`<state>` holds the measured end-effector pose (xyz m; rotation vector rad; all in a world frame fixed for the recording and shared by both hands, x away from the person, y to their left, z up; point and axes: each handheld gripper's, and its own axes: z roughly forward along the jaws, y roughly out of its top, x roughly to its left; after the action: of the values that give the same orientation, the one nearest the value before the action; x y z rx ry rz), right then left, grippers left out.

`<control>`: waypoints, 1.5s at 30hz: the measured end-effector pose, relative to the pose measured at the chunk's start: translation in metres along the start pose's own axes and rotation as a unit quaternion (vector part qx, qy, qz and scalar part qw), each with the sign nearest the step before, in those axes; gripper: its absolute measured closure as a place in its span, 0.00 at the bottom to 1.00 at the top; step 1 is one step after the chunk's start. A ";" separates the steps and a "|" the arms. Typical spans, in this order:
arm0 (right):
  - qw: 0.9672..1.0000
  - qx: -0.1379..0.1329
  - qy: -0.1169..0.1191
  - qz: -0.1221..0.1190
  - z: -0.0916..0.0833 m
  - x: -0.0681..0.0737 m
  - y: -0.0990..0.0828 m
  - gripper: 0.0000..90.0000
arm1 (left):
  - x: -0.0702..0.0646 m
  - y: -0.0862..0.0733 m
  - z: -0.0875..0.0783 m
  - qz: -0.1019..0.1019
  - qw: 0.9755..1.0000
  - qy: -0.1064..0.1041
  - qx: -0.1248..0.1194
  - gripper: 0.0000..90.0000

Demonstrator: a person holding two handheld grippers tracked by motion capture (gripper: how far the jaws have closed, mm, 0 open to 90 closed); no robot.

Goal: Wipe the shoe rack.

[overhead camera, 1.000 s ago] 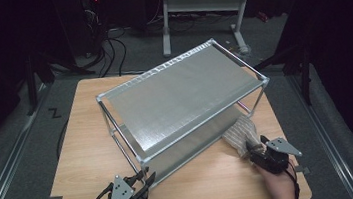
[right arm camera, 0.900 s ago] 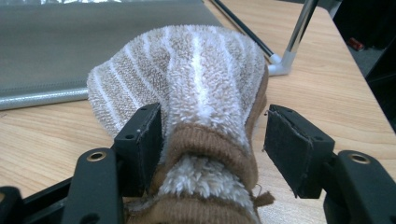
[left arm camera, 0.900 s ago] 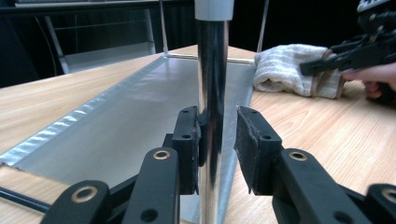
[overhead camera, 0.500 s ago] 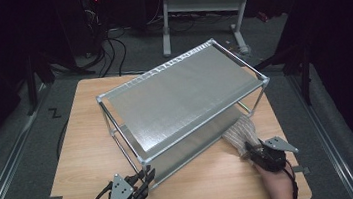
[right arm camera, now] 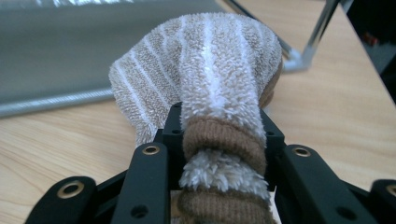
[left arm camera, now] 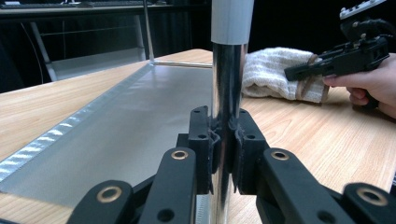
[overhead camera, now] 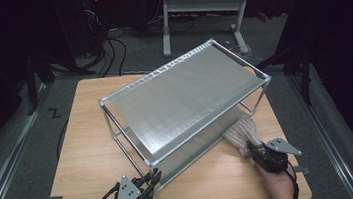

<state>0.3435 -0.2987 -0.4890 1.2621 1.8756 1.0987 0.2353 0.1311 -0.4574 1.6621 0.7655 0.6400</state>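
I note the sock (right arm camera: 210,74): fluffy terry, beige-tan with white lengthwise stripes, and a plain brown ribbed cuff band. The rack (overhead camera: 185,103) is silver-grey; its shelves are a dull grey sheet with a fine woven sheen, its posts bright chrome, one post capped in pale grey plastic in my left gripper view. The worktop (overhead camera: 88,139) is light wood, honey-toned with faint straight grain. Both grippers, left gripper (left arm camera: 227,140) and right gripper (right arm camera: 219,140), are matte black, with brass-coloured rings at the pivots of the fingers (left arm camera: 201,140); each carries a grey plate on top. Floor (overhead camera: 19,147) is dark grey carpet.
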 end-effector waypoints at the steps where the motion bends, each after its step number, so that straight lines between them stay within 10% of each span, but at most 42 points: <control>1: 1.000 -0.006 0.002 -0.004 -0.002 0.002 0.001 0.73 | 0.000 0.000 0.000 -0.001 1.000 -0.001 0.000 0.89; 12: 0.999 -0.032 0.001 0.005 0.011 0.008 0.026 0.73 | -0.004 0.000 -0.003 0.002 1.000 -0.021 0.003 0.89; 28: 0.998 0.060 0.003 -0.034 0.100 0.015 0.056 0.76 | -0.003 -0.001 -0.010 0.004 0.999 -0.039 0.006 0.89; 45: 0.997 0.075 -0.005 -0.009 0.065 0.004 0.031 0.77 | -0.008 -0.001 -0.010 0.003 0.999 -0.053 0.003 0.89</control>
<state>0.4094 -0.2692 -0.4921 1.3281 1.9885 0.9544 0.2232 0.1315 -0.4563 1.6914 0.6873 0.5494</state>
